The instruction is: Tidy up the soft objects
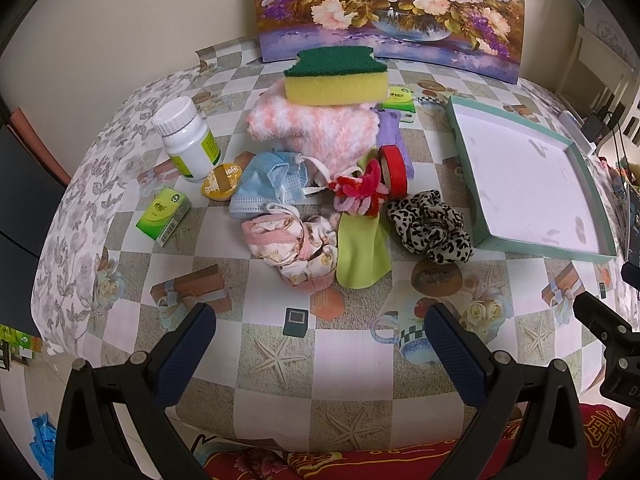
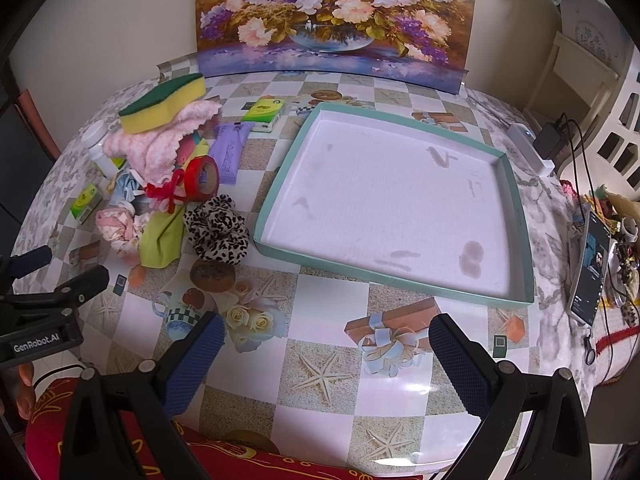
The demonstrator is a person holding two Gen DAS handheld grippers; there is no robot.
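The tray (image 2: 516,196) has a pale green rim and a white floor with faint grey-pink stains. Left of the tray, a scrunchie (image 1: 430,228) is leopard-spotted black on cream. Beyond it lie a lime green cloth (image 1: 362,256), a red tape roll (image 1: 394,170), a light blue mask (image 1: 264,184) and a fluffy towel (image 1: 316,128) mottled pink and white. On top sits a yellow sponge (image 1: 336,76) with a dark green top. The tablecloth (image 1: 280,364) is checked white and sandy grey, printed with starfish. Both grippers' pads (image 2: 192,364) are dark blue.
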